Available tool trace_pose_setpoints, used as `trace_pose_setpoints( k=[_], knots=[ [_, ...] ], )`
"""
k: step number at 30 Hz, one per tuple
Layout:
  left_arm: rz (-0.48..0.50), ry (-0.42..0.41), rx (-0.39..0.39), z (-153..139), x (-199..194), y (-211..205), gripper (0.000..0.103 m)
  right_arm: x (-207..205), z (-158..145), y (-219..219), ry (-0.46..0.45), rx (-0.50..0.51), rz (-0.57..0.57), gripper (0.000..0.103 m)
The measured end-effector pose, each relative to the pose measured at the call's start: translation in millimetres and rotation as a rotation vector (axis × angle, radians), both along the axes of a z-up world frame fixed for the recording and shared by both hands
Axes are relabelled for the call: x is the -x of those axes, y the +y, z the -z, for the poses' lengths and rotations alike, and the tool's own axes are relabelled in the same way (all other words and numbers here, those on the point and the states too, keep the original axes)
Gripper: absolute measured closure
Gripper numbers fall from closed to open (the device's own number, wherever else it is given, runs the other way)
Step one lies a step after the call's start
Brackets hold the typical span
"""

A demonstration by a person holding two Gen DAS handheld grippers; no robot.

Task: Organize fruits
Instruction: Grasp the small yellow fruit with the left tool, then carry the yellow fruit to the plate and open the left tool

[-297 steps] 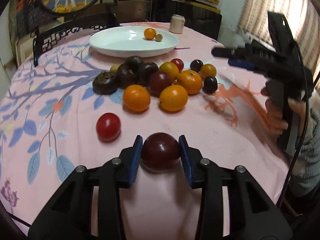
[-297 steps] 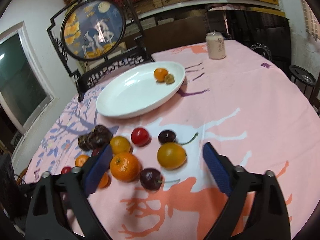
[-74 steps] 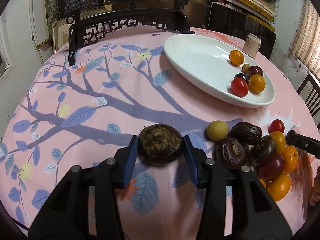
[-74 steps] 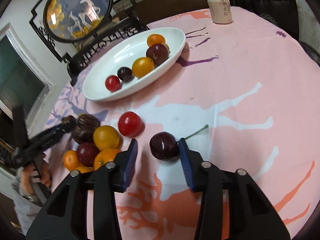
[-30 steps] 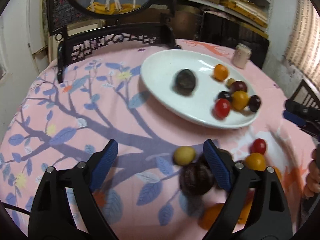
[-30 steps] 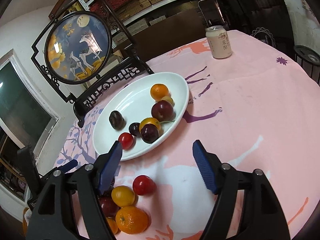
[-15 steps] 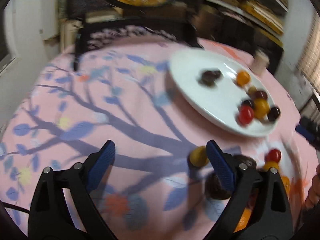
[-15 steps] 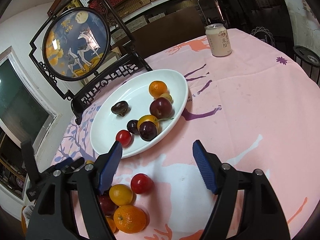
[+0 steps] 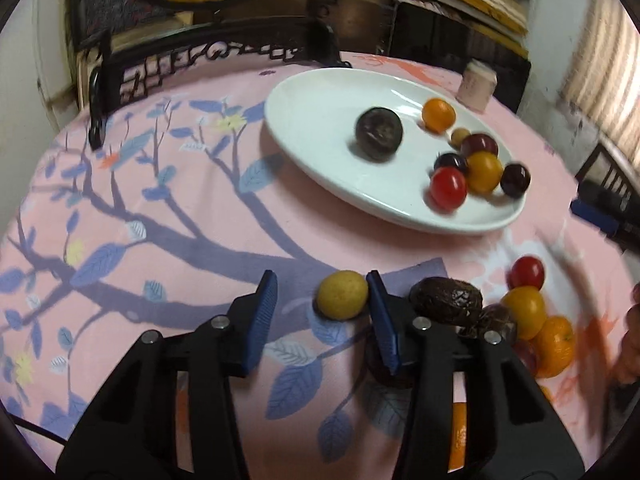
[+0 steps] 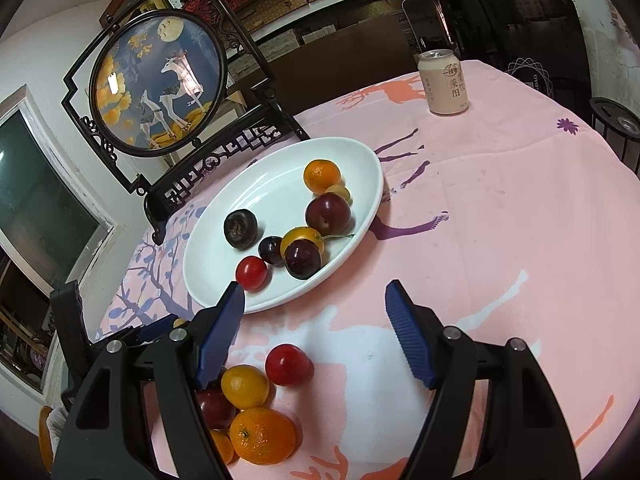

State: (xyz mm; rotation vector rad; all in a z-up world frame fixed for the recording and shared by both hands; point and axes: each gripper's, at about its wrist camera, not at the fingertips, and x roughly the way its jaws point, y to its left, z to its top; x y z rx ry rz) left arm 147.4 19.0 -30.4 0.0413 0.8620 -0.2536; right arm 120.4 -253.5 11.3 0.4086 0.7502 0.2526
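Note:
In the left wrist view a small yellow fruit (image 9: 342, 294) lies on the pink cloth between the blue pads of my left gripper (image 9: 322, 280). Its jaws are closing; the right pad is at the fruit and the left pad stands apart from it. A white plate (image 9: 320, 152) beyond holds a dark wrinkled fruit (image 9: 378, 133), an orange (image 9: 439, 114), a red tomato (image 9: 448, 189) and several others. My right gripper (image 10: 316, 296) hangs open above the cloth just in front of the plate (image 10: 260, 184), with nothing between its fingers.
Loose fruit is piled right of the left gripper: a wrinkled dark fruit (image 9: 446, 306), a red tomato (image 10: 286, 364), a yellow fruit (image 10: 245, 386) and an orange (image 10: 262, 436). A drink can (image 10: 443, 82) and a framed round screen (image 10: 160, 84) stand at the table's far side.
My left gripper's jaws have narrowed from wide apart and now flank the yellow fruit, which was beside the right finger before. The right gripper has kept still.

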Motion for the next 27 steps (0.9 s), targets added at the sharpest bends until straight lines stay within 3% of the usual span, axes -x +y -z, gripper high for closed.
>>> trace_pose_setpoints(
  k=[2, 3, 4, 8, 15, 18, 23, 27],
  knots=[
    [0.007, 0.001, 0.005, 0, 1, 0, 0.063, 0, 1, 2, 0.004, 0.005, -0.009, 0.03],
    [0.012, 0.005, 0.026, -1, 1, 2, 0.075, 0, 1, 3, 0.007, 0.01, -0.015, 0.03],
    [0.016, 0.008, 0.04, -2, 2, 3, 0.078, 0, 2, 5, 0.015, 0.019, -0.026, 0.03],
    [-0.02, -0.031, 0.032, -9, 4, 7, 0.078, 0, 9, 16, 0.055, 0.05, -0.077, 0.03],
    [-0.048, -0.01, 0.049, -8, 0, 15, 0.078, -2, 26, 34, 0.146, 0.051, -0.169, 0.038],
    [-0.039, -0.007, 0.035, -6, 0, 12, 0.078, -5, 32, 34, 0.174, 0.046, -0.165, 0.045],
    [-0.038, 0.0, 0.029, -3, -1, 11, 0.078, -7, 40, 41, 0.188, 0.032, -0.197, 0.072],
    [-0.031, -0.002, 0.039, -5, -1, 10, 0.078, -3, 31, 39, 0.142, 0.047, -0.166, 0.073]
  ],
)
